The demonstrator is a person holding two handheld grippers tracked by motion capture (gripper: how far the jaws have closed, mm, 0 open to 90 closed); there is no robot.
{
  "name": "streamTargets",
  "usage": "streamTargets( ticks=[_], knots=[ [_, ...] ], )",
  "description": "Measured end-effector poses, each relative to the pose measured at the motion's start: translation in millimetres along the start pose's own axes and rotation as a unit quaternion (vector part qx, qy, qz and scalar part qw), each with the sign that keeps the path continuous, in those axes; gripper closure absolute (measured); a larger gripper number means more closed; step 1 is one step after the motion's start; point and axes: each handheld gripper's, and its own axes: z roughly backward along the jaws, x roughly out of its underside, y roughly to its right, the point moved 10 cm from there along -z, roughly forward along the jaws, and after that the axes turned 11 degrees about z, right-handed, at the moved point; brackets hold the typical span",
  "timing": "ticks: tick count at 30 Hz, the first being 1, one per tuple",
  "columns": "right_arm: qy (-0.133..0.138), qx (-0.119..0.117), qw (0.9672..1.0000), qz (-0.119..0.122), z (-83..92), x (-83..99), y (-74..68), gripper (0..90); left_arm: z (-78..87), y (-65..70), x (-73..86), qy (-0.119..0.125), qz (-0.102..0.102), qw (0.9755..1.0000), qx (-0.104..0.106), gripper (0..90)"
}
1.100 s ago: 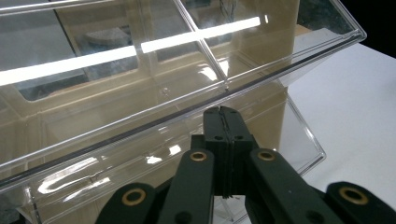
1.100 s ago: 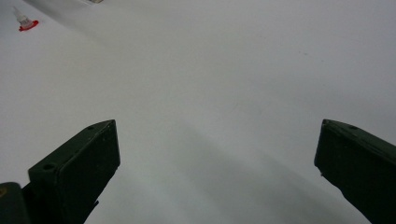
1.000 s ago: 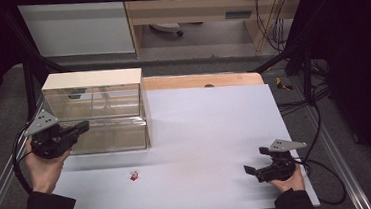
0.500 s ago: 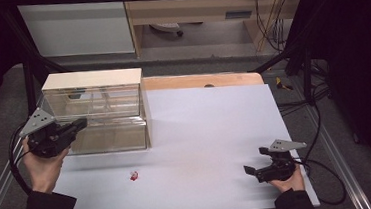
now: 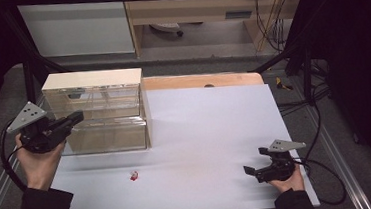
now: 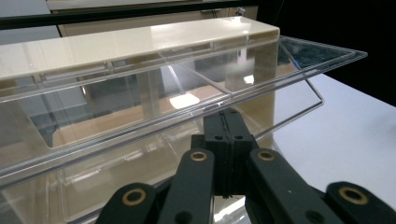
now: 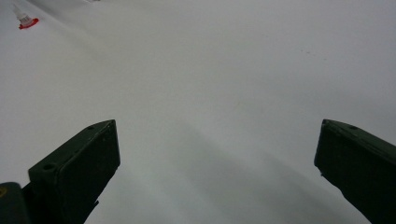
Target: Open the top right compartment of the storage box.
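Apparently the left hand-held gripper (image 6: 225,154), jaws pressed together under the clear flap (image 6: 196,114), is lifting the bin (image 5: 96,111) open at 10 o'clock. Right hand-held gripper (image 5: 258,165) is resting spread at 4 o'clock; next, probably fetching the red piece (image 5: 134,176).

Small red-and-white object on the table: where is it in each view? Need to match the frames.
High view: the small red-and-white object lies on the white table, lower left of centre, in front of the clear plastic drawer cabinet.
Left gripper view: not in it.
Right gripper view: top left corner, far beyond the open jaws.
Shared landmark: the white table surface, in all three views.
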Motion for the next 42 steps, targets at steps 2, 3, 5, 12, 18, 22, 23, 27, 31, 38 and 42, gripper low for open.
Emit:
streamTargets(
  ticks=[2, 3, 5, 12, 18, 22, 23, 27, 31, 38, 42],
  knots=[
    [-0.001, -0.001, 1.0, -0.001, -0.2, 0.2, -0.3, 0.7, -0.3, -0.2, -1.1, 0.0, 0.0, 1.0, -0.001, 90.0],
    [-0.002, -0.001, 1.0, -0.002, -0.2, 0.4, -0.5, 0.7, -0.7, -0.3, -3.9, 0.001, 0.001, 1.0, -0.001, 90.0],
    [-0.002, -0.001, 1.0, -0.002, -0.4, 0.3, -0.7, 0.7, -0.7, -0.2, -6.6, 0.003, 0.0, 1.0, -0.001, 90.0],
    [-0.004, -0.003, 1.0, -0.001, -1.3, 0.8, -1.2, 0.7, -0.2, 0.2, -15.3, 0.006, 0.002, 1.0, 0.002, 90.0],
    [-0.008, -0.004, 1.0, -0.001, -2.0, 1.6, -1.7, 0.8, -1.5, 0.1, -21.9, 0.006, 0.003, 1.0, 0.0, 90.0],
    [-0.008, -0.004, 1.0, 0.002, -2.7, 1.7, -1.7, 0.8, -2.7, -0.2, -26.1, 0.007, 0.004, 1.0, -0.001, 90.0],
    [-0.008, -0.003, 1.0, 0.002, -2.8, 1.8, -1.8, 0.8, -2.7, -0.2, -26.1, 0.007, 0.004, 1.0, -0.001, 90.0],
    [-0.009, -0.004, 1.0, 0.0, -3.5, 1.7, -2.5, 0.9, -3.4, -0.6, -32.5, 0.009, 0.003, 0.9999, -0.003, 90.0],
    [-0.009, -0.004, 0.9999, 0.002, -4.3, 1.9, -2.7, 0.9, -4.1, -1.8, -35.8, 0.01, 0.003, 0.9999, -0.004, 90.0],
    [-0.013, -0.006, 0.9999, 0.003, -6.3, 0.8, -5.0, 0.9, -4.5, -2.8, -39.2, 0.011, 0.003, 0.9999, -0.003, 90.0],
    [-0.013, -0.008, 0.9998, 0.008, -9.1, -1.6, -7.4, 0.8, -4.1, -3.3, -42.1, 0.013, 0.004, 0.9999, -0.001, 90.0]
  ],
)
